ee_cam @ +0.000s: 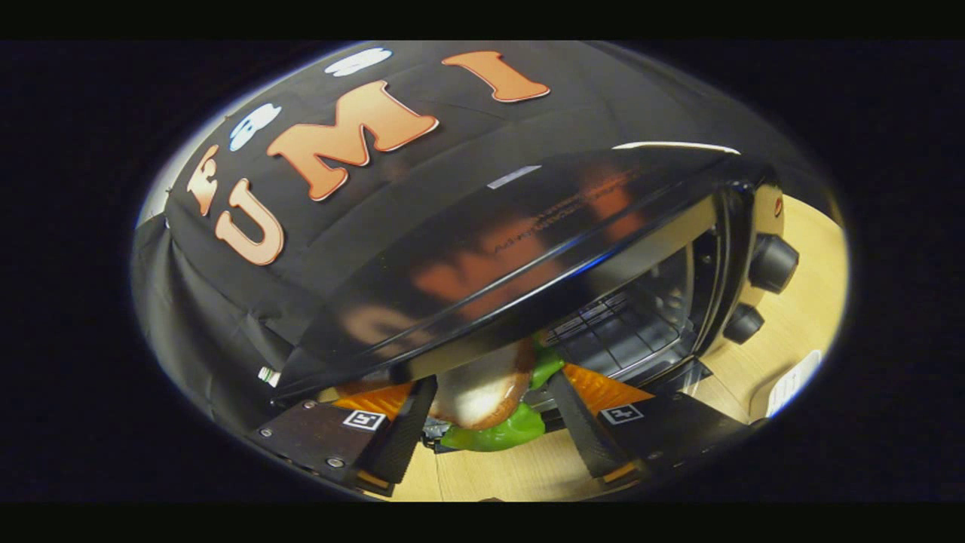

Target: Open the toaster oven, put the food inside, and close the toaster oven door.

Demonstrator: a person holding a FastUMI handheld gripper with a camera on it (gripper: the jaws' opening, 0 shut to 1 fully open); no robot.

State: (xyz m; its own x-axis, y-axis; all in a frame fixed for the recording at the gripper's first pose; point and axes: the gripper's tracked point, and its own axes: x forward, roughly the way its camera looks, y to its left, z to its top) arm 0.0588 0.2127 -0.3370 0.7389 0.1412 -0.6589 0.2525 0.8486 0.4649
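Note:
A toy burger (482,392), with a tan bun and green lettuce (499,434), sits between my fingers, both pressing on its sides. My gripper (490,385) is shut on it, at the mouth of the black toaster oven (490,256). The oven's glossy top looms just above and beyond the fingers, tilted in my view. Its front stands open, and the wire rack (611,332) inside shows just ahead of the right finger (577,426). The burger hides the lower edge of the opening, and I cannot make out the door itself.
Two black knobs (773,262) (744,323) stick out from the oven's control panel to the right of the opening. The oven stands on a light wooden table (803,324). A white card (791,381) lies on the table at the right.

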